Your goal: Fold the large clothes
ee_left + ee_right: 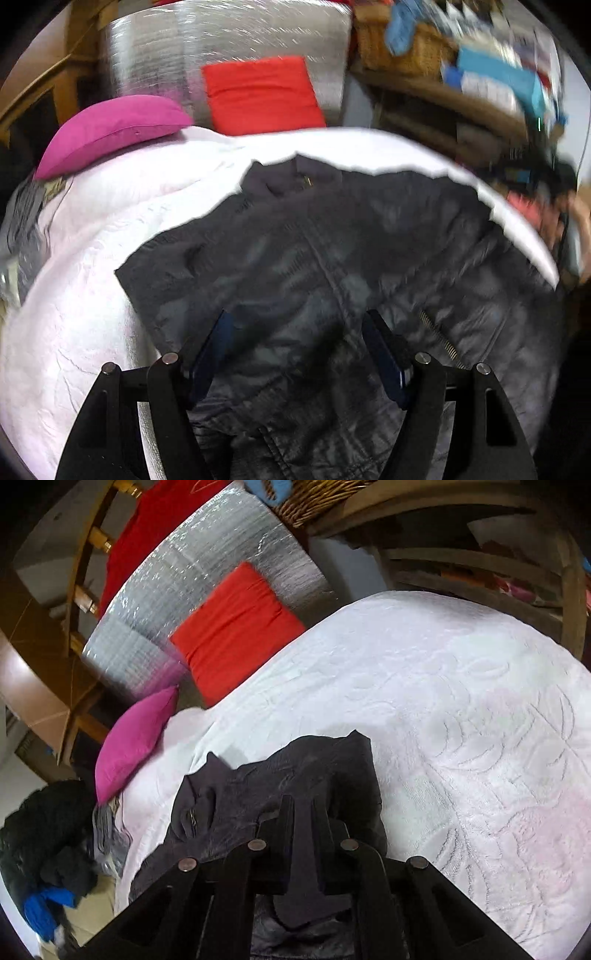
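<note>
Left fingers [299, 354]: mine, spread apart over the dark jacket [332, 251].
Right fingers [301, 808]: mine, clamped on its fabric.
Writing: none was legible.

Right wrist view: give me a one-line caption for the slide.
Right gripper clamped on a fold of the dark jacket over the white bedspread, pink pillow and red cushion behind.
</note>
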`<action>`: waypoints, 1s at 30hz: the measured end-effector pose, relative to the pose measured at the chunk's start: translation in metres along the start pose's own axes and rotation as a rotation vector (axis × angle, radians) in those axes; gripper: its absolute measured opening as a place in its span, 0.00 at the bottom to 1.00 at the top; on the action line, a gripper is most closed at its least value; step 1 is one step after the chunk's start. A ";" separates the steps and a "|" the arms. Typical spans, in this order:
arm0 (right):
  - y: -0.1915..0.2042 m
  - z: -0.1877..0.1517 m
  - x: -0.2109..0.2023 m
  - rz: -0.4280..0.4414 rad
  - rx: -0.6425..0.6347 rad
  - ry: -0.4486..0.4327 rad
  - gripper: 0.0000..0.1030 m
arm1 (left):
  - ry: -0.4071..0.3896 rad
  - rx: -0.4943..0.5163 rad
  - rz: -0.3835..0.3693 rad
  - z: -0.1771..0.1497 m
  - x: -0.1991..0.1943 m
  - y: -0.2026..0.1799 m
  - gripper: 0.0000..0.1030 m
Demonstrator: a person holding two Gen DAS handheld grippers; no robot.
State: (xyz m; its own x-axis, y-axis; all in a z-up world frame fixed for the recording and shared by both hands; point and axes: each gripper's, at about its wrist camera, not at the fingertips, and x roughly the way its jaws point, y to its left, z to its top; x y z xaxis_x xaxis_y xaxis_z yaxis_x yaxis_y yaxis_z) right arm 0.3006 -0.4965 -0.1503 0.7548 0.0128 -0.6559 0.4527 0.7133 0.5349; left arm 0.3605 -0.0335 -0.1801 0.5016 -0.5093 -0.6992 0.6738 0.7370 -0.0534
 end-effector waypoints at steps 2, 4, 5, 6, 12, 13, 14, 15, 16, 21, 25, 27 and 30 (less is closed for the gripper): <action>0.005 -0.003 0.004 0.045 0.002 0.050 0.11 | -0.028 -0.067 0.010 0.003 -0.006 0.015 0.74; 0.004 -0.002 0.007 0.060 0.020 0.086 0.11 | -0.038 -0.143 0.054 0.003 -0.008 0.035 0.75; 0.003 -0.005 0.008 0.056 0.018 0.091 0.11 | -0.036 -0.188 0.080 0.003 -0.006 0.046 0.75; 0.001 -0.004 0.009 0.050 0.016 0.091 0.11 | -0.031 -0.241 0.104 0.001 -0.004 0.057 0.75; -0.007 -0.004 0.010 0.102 0.048 0.076 0.13 | -0.005 -0.482 0.192 -0.011 0.005 0.100 0.75; -0.003 -0.005 0.011 0.112 0.040 0.079 0.18 | -0.008 -0.520 0.208 -0.013 0.004 0.106 0.75; 0.006 -0.009 0.014 0.113 0.003 0.093 0.28 | -0.008 -0.548 0.222 -0.015 0.004 0.112 0.75; 0.012 -0.012 0.016 0.098 -0.025 0.103 0.34 | -0.001 -0.567 0.238 -0.018 0.004 0.115 0.75; 0.020 -0.015 0.019 0.069 -0.059 0.110 0.51 | 0.011 -0.582 0.255 -0.019 0.006 0.118 0.75; 0.024 -0.014 0.004 0.027 -0.112 0.002 0.74 | 0.058 -0.562 0.248 -0.024 0.018 0.117 0.75; 0.008 -0.012 0.015 -0.039 -0.080 0.058 0.74 | 0.071 -0.499 0.260 -0.018 0.025 0.105 0.75; 0.002 -0.017 0.033 -0.064 -0.076 0.142 0.74 | 0.093 -0.484 0.225 -0.018 0.032 0.098 0.75; 0.013 -0.030 0.044 -0.148 -0.171 0.145 0.71 | 0.115 -0.424 0.218 -0.015 0.041 0.085 0.75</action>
State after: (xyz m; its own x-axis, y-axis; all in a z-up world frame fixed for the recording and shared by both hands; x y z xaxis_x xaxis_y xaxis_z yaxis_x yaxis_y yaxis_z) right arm 0.3253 -0.4658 -0.1877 0.6052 -0.0092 -0.7960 0.4571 0.8226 0.3381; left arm 0.4297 0.0150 -0.2239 0.5267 -0.2885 -0.7996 0.2676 0.9491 -0.1662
